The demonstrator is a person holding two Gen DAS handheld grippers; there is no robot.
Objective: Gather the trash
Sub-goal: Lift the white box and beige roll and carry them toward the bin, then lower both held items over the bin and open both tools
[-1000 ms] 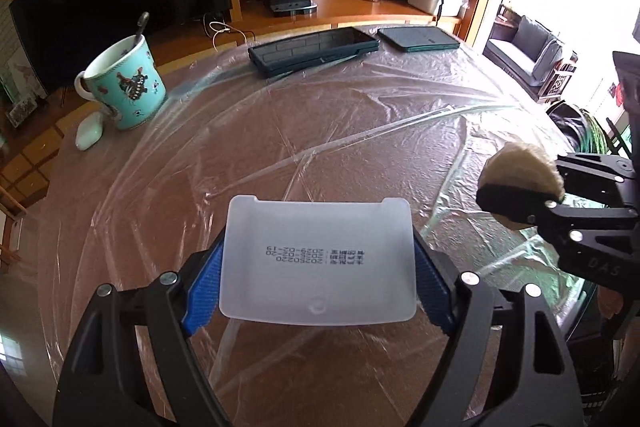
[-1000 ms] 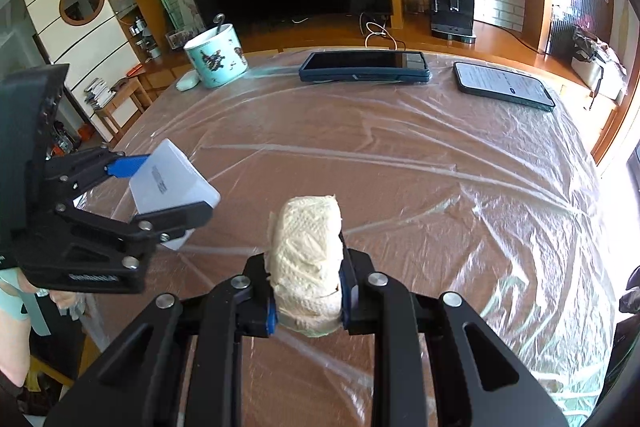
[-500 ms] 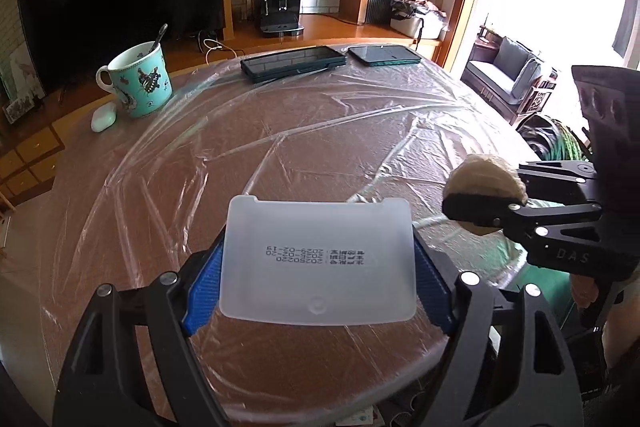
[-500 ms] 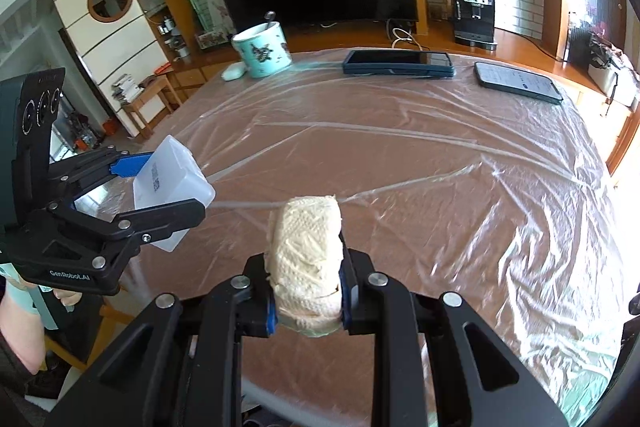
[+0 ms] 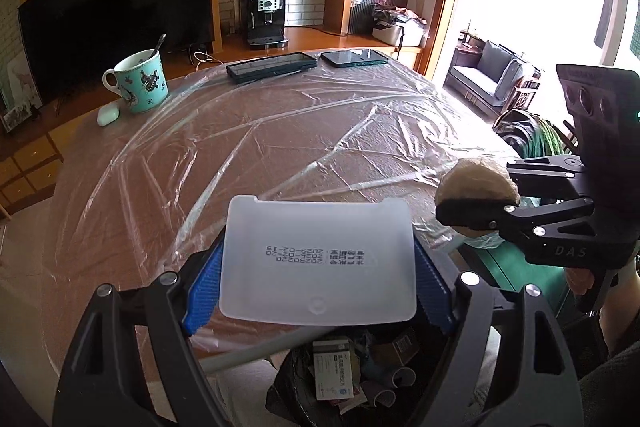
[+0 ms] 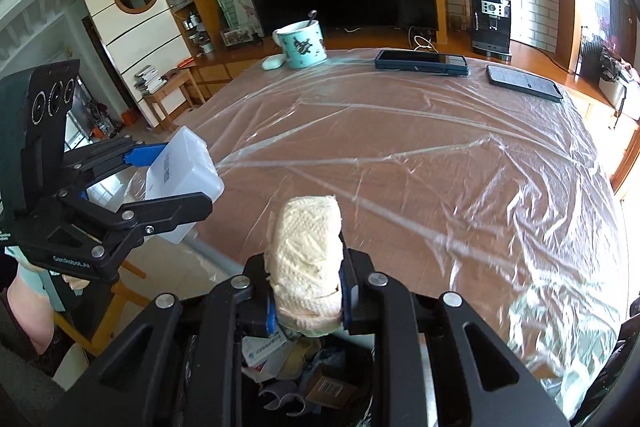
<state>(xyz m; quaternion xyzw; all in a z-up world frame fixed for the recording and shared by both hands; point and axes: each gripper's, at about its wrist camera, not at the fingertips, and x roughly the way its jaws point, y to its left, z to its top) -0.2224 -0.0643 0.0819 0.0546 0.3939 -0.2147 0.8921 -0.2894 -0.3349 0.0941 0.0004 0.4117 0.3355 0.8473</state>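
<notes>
A: Left tool (image 5: 318, 265)?
B: Clamped on white plastic tray (image 5: 318, 259), above open trash bag (image 5: 344, 379) at worktop (image 5: 280, 139) edge.
A: Right tool (image 6: 306, 301)?
B: Clamped on crumpled tissue wad (image 6: 306, 263), over same bag.

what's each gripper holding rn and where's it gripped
Left gripper: white plastic box, pinched across its two short sides. Right gripper: crumpled tissue wad, squeezed at its lower half.

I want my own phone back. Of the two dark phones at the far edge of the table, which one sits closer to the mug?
The long one in the blue case, lying left of the flat phone, nearer the mug.
</notes>
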